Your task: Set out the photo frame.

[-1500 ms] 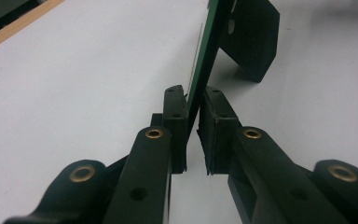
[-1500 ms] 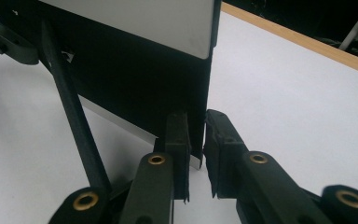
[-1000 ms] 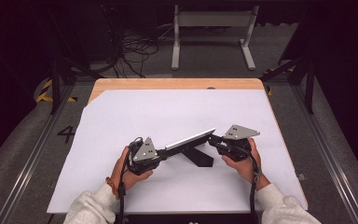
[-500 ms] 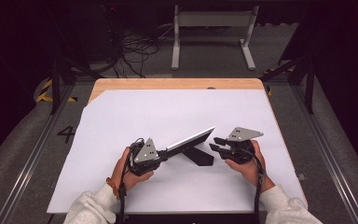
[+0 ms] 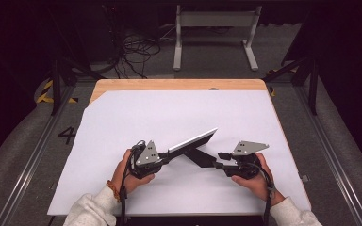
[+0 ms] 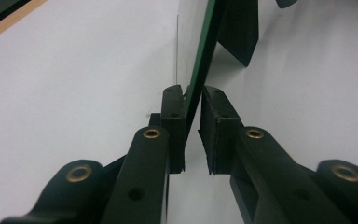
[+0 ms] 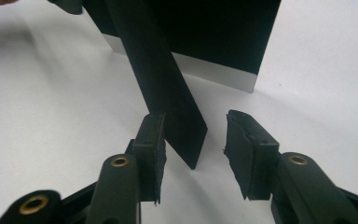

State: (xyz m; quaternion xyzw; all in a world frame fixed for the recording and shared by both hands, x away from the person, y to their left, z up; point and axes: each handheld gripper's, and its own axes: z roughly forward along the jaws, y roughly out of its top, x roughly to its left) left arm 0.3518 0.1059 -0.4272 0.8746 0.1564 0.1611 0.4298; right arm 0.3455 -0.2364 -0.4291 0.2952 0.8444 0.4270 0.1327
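The right hand-held gripper (image 5: 220, 160) lies low over the white worktop (image 5: 169, 108), pointing left towards the other hand. Its jaws have just been opening and now stand apart. In the right gripper view (image 7: 196, 135) the near end of the black strip (image 7: 163, 84) sits in the gap, close against one pad, while the other pad is well clear of it. Nothing is pinched there.

From that gap the black strip (image 5: 201, 157) runs straight out along the line of the jaws, away from the right hand and up to the thin panel (image 5: 193, 140), which it meets near the panel's middle. Its long axis therefore nearly matches the right gripper's own pointing direction. I judge that any regrasp needs only a short push forward and a squeeze, with no turn of the wrist.

The left hand-held gripper (image 5: 166, 154) is closed on the near end of the thin panel. In the left gripper view (image 6: 192, 100) the panel's green edge (image 6: 200, 56) passes between the two pads, which sit tight to it. From there the panel slants up and away to the right across the middle of the worktop, its far end lifted, crossing above the strip.

The strip's free end is nearer the right hand. The panel belongs to the left hand, which holds it raised.
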